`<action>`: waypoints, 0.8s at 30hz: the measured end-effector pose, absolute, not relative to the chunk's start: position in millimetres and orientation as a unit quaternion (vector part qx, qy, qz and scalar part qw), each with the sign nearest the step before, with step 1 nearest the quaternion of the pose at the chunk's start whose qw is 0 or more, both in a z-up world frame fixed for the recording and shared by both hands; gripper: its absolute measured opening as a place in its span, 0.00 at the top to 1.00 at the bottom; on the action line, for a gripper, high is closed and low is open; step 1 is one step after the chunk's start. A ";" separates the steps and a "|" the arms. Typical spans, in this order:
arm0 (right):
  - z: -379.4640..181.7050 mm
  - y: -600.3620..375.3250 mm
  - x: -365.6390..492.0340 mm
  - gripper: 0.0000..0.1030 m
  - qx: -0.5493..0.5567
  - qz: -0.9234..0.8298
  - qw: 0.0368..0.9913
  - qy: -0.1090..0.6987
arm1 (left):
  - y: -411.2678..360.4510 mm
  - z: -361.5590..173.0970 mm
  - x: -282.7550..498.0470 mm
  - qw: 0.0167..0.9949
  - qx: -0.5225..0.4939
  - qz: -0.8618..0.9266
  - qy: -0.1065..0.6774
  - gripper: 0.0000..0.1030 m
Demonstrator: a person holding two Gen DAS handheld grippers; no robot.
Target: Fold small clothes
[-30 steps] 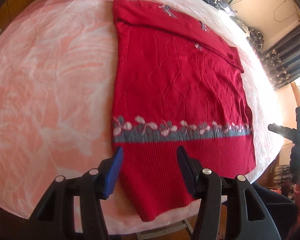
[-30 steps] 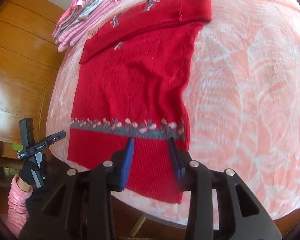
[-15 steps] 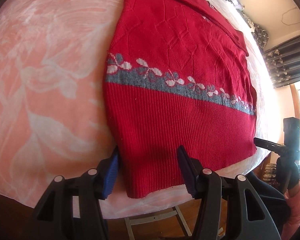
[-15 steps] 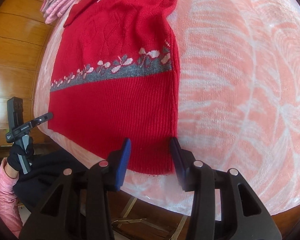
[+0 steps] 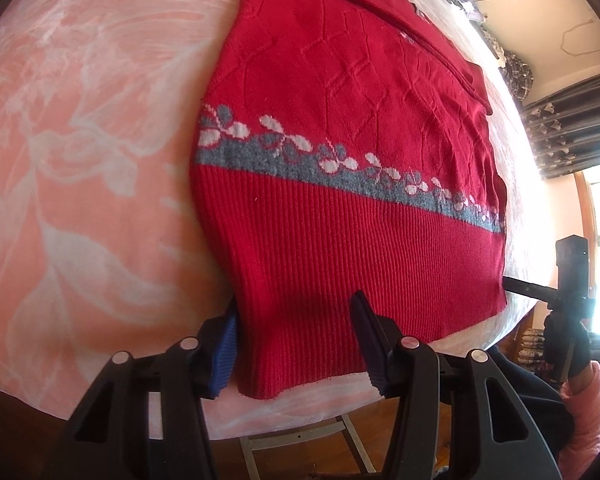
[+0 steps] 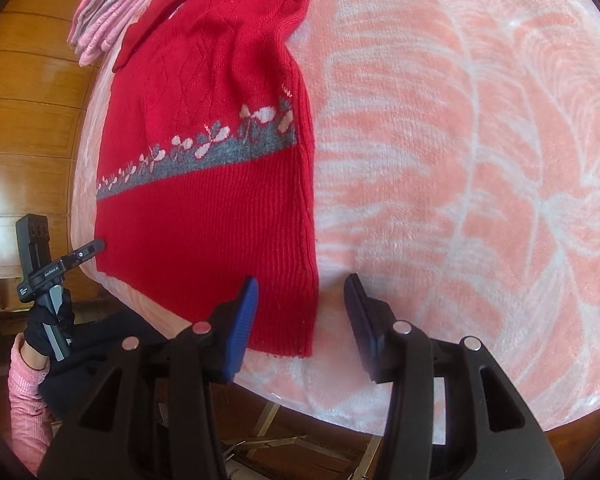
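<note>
Pink blanket [image 5: 80, 184] with pale leaf swirls covers the table, and a red sweater [image 5: 340, 208] lies flat on it, hem toward both tongs. Left gripper [image 5: 296, 340] is spread wide, its 2 fingers straddling the sweater's near left hem corner. Right gripper [image 6: 302, 320] is likewise spread around the right hem corner, with folded pink clothes [image 6: 108, 12] far beyond, up left.

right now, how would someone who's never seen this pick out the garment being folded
Start from the pink blanket with white leaf patterns that covers the table. The red knit sweater lies flat on it, its ribbed hem at the near edge between both grippers' open fingers. Unlike the folded pink clothes stacked beyond it, it is bright red with a grey band of white flowers across it.
</note>
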State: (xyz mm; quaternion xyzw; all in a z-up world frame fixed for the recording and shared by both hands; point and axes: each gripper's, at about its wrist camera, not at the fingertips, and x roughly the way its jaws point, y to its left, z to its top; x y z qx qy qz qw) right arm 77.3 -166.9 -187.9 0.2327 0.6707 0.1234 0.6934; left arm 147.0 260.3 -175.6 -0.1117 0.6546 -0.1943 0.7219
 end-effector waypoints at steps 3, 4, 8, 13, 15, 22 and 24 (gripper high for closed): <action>-189.7 -161.4 80.7 0.54 0.228 0.134 0.699 0.665 | 258.3 -177.4 148.1 0.722 -0.115 -0.197 0.653 0.51; -190.6 -160.5 81.3 0.55 0.228 0.136 0.701 0.662 | 258.8 -178.2 148.6 0.722 -0.116 -0.195 0.653 0.54; -189.1 -161.3 80.6 0.95 0.246 0.157 0.699 0.653 | 269.6 -181.7 151.9 0.713 -0.155 -0.200 0.654 0.89; -168.0 -154.4 75.2 0.94 0.251 0.205 0.697 0.640 | 273.7 -173.6 148.4 0.708 -0.177 -0.217 0.648 0.92; -153.6 -153.5 70.4 0.94 0.255 0.224 0.700 0.629 | 277.9 -162.0 145.2 0.710 -0.187 -0.233 0.637 0.93; -153.2 -162.7 48.9 0.96 0.195 0.217 0.691 0.661 | 288.3 -159.3 138.8 0.713 -0.173 -0.245 0.634 0.93; -169.9 -169.2 49.2 0.96 0.210 0.199 0.677 0.677 | 292.0 -171.7 140.2 0.701 -0.183 -0.230 0.650 0.93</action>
